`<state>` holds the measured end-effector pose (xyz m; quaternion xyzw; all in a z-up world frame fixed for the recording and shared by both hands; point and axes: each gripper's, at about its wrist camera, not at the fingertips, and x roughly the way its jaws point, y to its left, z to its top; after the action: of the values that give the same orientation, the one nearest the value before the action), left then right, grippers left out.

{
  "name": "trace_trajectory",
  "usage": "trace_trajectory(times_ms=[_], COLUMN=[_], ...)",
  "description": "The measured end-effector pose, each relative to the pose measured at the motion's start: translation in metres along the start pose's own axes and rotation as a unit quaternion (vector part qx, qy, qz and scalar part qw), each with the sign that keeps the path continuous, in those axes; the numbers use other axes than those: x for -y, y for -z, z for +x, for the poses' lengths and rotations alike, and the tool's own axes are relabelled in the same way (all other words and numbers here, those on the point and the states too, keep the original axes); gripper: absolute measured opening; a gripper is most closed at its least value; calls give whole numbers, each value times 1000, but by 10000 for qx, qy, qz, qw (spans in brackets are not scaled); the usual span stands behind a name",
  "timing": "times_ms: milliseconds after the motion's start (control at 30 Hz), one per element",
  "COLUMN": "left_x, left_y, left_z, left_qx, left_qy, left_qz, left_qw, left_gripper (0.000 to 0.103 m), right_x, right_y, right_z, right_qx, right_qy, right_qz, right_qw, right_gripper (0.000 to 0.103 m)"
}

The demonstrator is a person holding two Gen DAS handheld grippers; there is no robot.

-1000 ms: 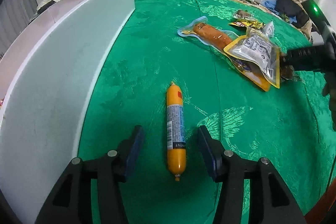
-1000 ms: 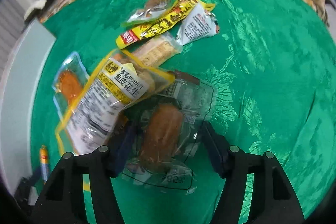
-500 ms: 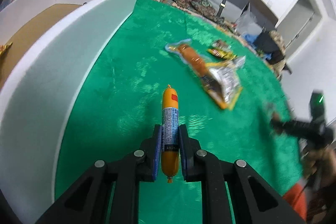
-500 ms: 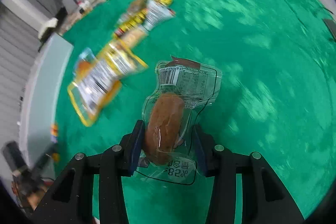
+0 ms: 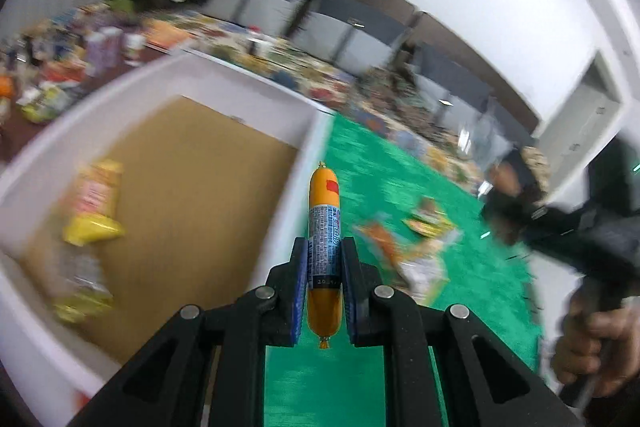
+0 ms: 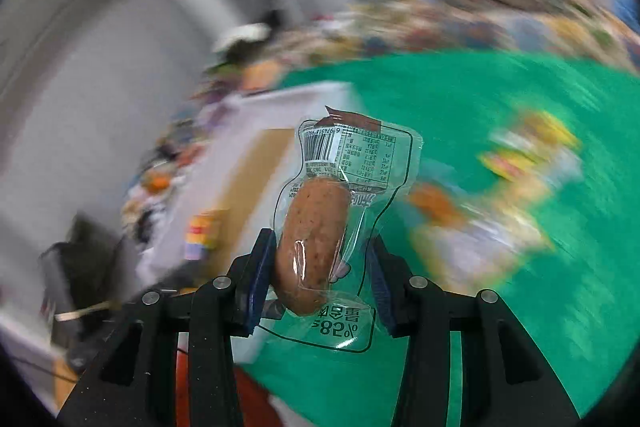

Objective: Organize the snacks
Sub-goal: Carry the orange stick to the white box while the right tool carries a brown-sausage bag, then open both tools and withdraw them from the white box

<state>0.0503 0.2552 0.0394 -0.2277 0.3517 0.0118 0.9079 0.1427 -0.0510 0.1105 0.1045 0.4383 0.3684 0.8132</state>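
Box (image 5: 320, 131) wall stands just past the gripped sausage stick (image 5: 324, 227).

My black left gripper (image 5: 324, 269), blue pads, pinches an orange tube sausage (image 5: 324, 251) with a blue-grey printed label and red patch. My black right gripper (image 6: 318, 277) clamps a clear vacuum pouch with speckled brown sausage (image 6: 320, 239), black print. Shiny green patterned cloth (image 5: 400, 183); white-walled box with tan cardboard floor (image 5: 188, 195).
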Motion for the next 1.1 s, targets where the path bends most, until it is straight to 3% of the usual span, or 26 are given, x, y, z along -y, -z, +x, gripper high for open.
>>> trace_trajectory(times_ms=[100, 133, 167, 200, 233, 267, 367, 467, 567, 700, 867, 967, 1100], left_x=[-35, -44, -58, -69, -77, -89, -105, -116, -105, -55, 30, 85, 125], left_y=[-7, -6, -6, -6, -5, -5, -2, -4, -8, -4, 36, 78, 124], left_z=[1, 2, 6, 4, 3, -4, -19, -41, -47, -34, 7, 56, 123], left_qx=[-142, -217, -315, -358, -374, -295, -15, 340, 467, 326, -183, -752, -1345], left_qy=[-774, -1002, -1289, -1434, -1555, -1666, -1818, -1845, -1683, -1169, -264, 59, -40], left_qz=[200, 241, 243, 202, 160, 88, -35, -242, -348, -18, 560, 980, 1533], left_qw=[9967, 9944, 9909, 9888, 9870, 9855, 9833, 9819, 9840, 9926, 9979, 9923, 9790], left_gripper=[17, 24, 39, 46, 59, 68, 78, 79, 79, 81, 91, 92, 92], right_x=[-75, -96, -116, -125, -135, -140, -142, -130, -98, -21, 109, 169, 215], right_y=[-12, -12, -12, -8, -8, -8, -6, -12, -16, 3, 77, 125, 168], right_z=[37, 51, 66, 72, 81, 86, 69, 36, 12, 3, 1, -11, -27], right_qx=[-180, -223, -278, -324, -385, -416, -187, 239, 605, 689, 311, 100, 110], right_qy=[-411, -441, -469, -491, -521, -552, -609, -302, 157, 1198, 2736, 3270, 3531], right_qz=[-572, -741, -887, -933, -949, -938, -914, -1065, -1036, -761, -190, 169, 510], right_qw=[9974, 9960, 9946, 9939, 9934, 9932, 9938, 9936, 9927, 9875, 9612, 9448, 9341], right_gripper=[50, 53, 62, 68, 71, 71, 71, 72, 77, 77, 77, 77, 77])
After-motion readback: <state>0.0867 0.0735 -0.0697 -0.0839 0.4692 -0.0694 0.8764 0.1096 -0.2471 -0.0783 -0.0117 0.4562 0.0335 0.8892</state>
